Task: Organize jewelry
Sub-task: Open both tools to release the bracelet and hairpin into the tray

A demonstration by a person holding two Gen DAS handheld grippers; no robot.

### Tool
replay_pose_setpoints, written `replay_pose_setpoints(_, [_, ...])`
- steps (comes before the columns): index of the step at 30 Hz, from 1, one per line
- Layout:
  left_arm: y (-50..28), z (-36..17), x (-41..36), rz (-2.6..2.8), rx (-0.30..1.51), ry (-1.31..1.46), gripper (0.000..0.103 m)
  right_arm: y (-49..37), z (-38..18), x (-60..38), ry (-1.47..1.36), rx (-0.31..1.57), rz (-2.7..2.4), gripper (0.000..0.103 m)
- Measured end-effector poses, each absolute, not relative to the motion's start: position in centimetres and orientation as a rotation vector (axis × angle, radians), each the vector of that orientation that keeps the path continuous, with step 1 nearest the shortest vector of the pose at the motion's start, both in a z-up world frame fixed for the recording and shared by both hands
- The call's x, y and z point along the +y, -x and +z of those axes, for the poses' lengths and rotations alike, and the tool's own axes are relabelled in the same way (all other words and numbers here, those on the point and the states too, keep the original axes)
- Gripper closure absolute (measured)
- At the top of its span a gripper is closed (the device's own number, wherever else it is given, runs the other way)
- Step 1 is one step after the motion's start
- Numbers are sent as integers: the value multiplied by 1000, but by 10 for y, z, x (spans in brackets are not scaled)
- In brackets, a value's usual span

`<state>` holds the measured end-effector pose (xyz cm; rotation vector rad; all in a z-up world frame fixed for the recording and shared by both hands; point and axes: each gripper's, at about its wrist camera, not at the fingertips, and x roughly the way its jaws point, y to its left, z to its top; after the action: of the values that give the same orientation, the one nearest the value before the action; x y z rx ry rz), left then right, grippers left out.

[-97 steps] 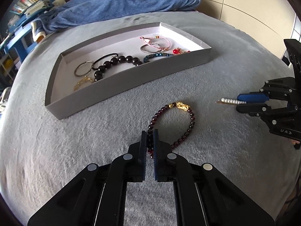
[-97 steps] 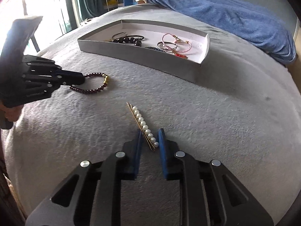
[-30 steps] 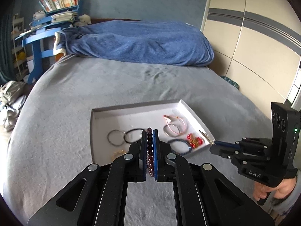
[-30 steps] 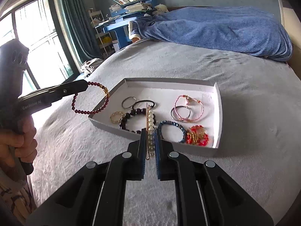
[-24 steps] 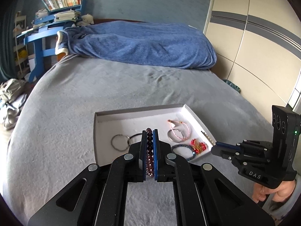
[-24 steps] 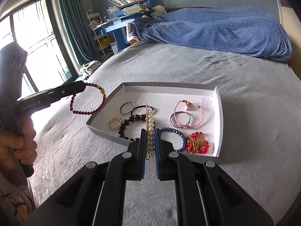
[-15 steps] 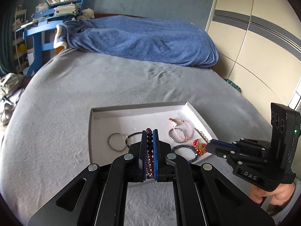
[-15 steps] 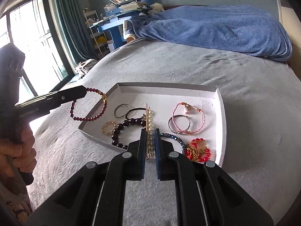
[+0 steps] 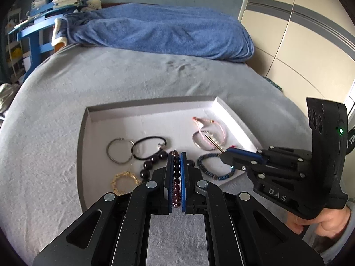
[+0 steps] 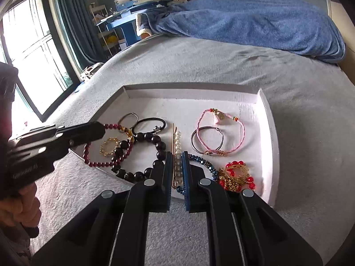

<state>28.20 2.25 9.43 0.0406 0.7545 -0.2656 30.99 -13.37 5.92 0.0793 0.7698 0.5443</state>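
Left hand-held gripper [image 9: 176, 175]: pinching garnet bead bracelet [image 10: 106, 163] over tray's near edge. Right hand-held gripper [image 10: 176, 173], lettered "DAS": pinching pearl hair pin [image 10: 176, 153] above white tray [image 10: 271, 137]. Beyond: grey bed [image 9: 144, 75], blue blanket [image 9: 159, 33].

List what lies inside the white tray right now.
In the white tray: a black bead bracelet, black cord bracelet, gold chain, pink cord bracelet, blue beaded bracelet and red-and-gold piece. Both claws cover its near edge.
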Motion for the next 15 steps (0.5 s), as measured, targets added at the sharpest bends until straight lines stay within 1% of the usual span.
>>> replay_pose_setpoints(11, [-291,67,31,-216,825,-39,97,-323,39,-128,-68,809,508,94])
replay_pose_setpoints(12, [-291,66,32,-213,828,-39,94,-323,39,-128,-64,808,507,94])
replay_pose_setpoints(13, [-290,64,33,-204,831,-40,88,-323,40,-128,-61,807,504,91])
replay_pose_setpoints(14, [-290,63,34,-199,832,-39,85,-322,41,-128,-61,806,503,88])
replay_pose_setpoints(15, [-290,64,34,-195,830,-35,77,-321,42,-129,-64,802,504,79])
